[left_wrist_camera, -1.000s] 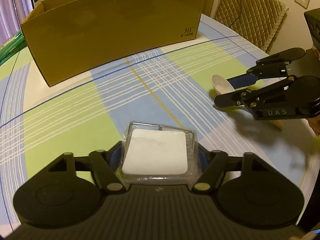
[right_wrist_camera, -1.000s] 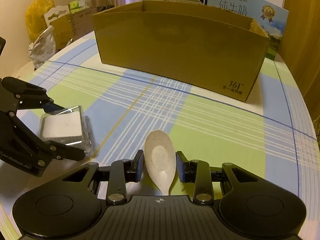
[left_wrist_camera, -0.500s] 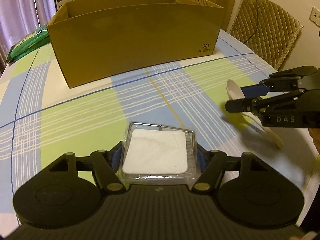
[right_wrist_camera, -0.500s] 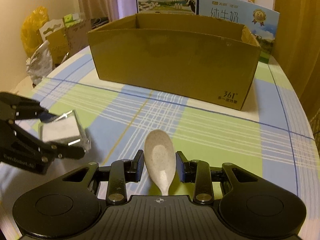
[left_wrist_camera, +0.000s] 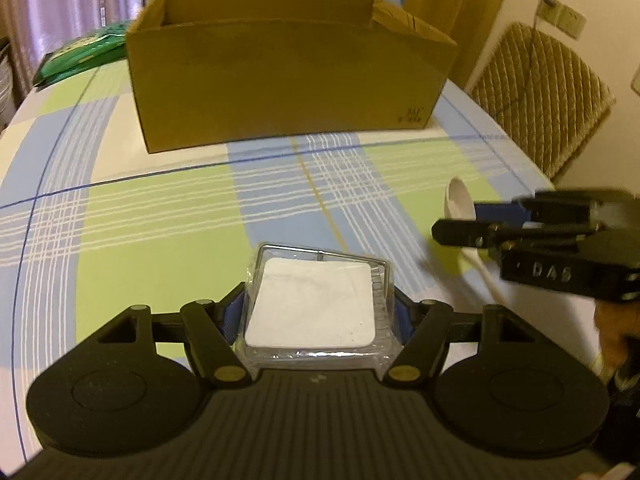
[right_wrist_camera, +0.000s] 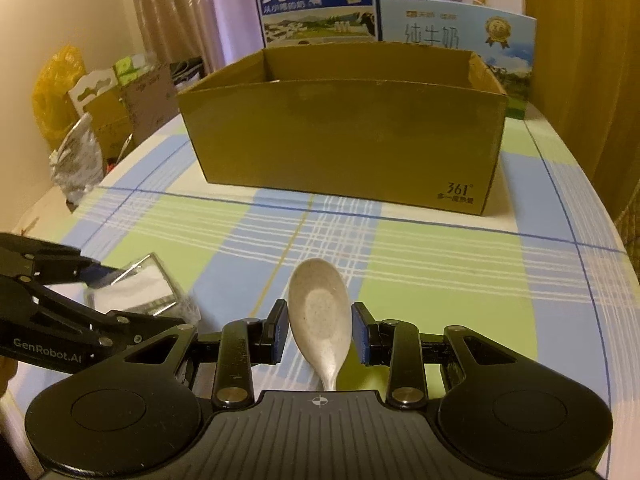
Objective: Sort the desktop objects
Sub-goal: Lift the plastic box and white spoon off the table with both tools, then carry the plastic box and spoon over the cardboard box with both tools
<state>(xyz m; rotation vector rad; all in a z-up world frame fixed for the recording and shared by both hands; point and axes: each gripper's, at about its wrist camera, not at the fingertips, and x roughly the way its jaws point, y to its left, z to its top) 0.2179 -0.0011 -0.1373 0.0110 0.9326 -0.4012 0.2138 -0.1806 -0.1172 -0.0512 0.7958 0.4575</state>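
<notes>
The left hand-held gripper (left_wrist_camera: 318, 312) pinches a clear plastic case (left_wrist_camera: 316, 308) with a white square pad inside, its blue-padded fingers (left_wrist_camera: 230, 314) pressed against the case's two sides. In the right wrist view the case (right_wrist_camera: 136, 286) appears held above the checked tabletop (right_wrist_camera: 440, 264) and tilted, though how far it is clear of the cloth cannot be told. The right hand-held gripper (right_wrist_camera: 320, 332) has its fingers on either side of a pale speckled spoon (right_wrist_camera: 320, 312), bowl pointing forward and handle running back under the gripper body; the pads sit just at the widest part of the bowl, and from this view it cannot be told whether they actually press on it. In the left wrist view the same spoon (left_wrist_camera: 460, 200) sits between the right gripper's fingers to the right of the case, its handle slanting down toward the cloth. An open brown cardboard box (right_wrist_camera: 344, 136) stands on the far side of the tabletop, ahead of both grippers and well apart from them; what it holds is hidden. Behind it stand two blue milk cartons (right_wrist_camera: 320, 4). A green packet (left_wrist_camera: 80, 52) lies to the left of the box, and a quilted chair back (left_wrist_camera: 544, 96) rises past the table's right edge.
</notes>
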